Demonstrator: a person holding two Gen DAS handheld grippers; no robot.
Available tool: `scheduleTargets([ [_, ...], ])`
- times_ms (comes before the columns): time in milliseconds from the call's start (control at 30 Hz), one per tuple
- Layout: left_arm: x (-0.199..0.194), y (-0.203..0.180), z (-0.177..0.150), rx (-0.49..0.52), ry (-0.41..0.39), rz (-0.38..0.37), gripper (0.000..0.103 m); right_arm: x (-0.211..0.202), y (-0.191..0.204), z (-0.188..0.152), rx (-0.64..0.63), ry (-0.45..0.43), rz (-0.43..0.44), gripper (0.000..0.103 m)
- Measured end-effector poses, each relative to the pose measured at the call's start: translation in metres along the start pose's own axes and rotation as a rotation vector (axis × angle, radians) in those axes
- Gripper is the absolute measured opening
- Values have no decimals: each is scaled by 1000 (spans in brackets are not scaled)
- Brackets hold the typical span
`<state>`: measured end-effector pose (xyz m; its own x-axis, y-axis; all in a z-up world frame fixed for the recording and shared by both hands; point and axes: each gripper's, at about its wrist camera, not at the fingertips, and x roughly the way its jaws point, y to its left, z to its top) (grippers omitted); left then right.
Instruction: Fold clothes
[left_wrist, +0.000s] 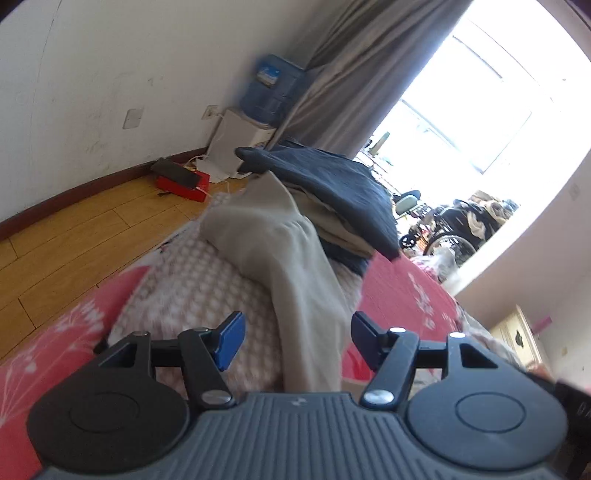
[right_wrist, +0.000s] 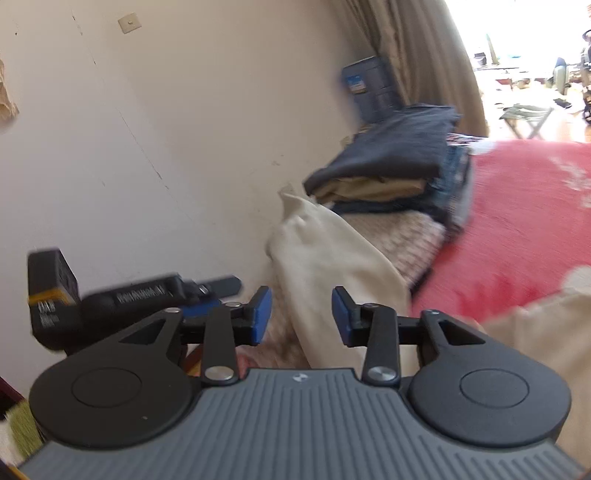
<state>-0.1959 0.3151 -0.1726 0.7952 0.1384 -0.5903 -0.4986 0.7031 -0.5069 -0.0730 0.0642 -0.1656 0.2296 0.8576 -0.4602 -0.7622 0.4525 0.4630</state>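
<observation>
A cream garment (left_wrist: 273, 243) lies crumpled over a checked beige cover (left_wrist: 199, 288) on the red bedspread (left_wrist: 406, 295). A strip of it runs toward the camera between the fingers of my left gripper (left_wrist: 297, 339), which is open, its blue pads clear of the cloth. In the right wrist view the same cream garment (right_wrist: 332, 251) passes between the fingers of my right gripper (right_wrist: 301, 317), also open, with a gap at the left pad. Behind it sits a stack of folded clothes (left_wrist: 332, 184) topped by a dark navy piece (right_wrist: 399, 147).
A water dispenser with a blue bottle (left_wrist: 266, 88) and a red box (left_wrist: 181, 184) stand on the wooden floor by the wall. A grey curtain (left_wrist: 351, 74) and a wheelchair (left_wrist: 454, 229) are beyond the bed. A blurred black device (right_wrist: 129, 295) sits left of the right gripper.
</observation>
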Motion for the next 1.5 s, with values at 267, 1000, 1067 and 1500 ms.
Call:
scheduleTargets([
  [267,57,26,30,1,44,0,63,145,-4,81,-16,88,50,67],
  [1000,-19,-56,10,254,-71,-82,19,97,8,80,31,-32,83,15],
  [1067,-44,-83,-7,307,-88,-111,19,59,7,77,74,-88,107,15],
  [1500,-144,-250,-209,728,-12,-338,19,-229,-36,-36,119,-327,71,15],
])
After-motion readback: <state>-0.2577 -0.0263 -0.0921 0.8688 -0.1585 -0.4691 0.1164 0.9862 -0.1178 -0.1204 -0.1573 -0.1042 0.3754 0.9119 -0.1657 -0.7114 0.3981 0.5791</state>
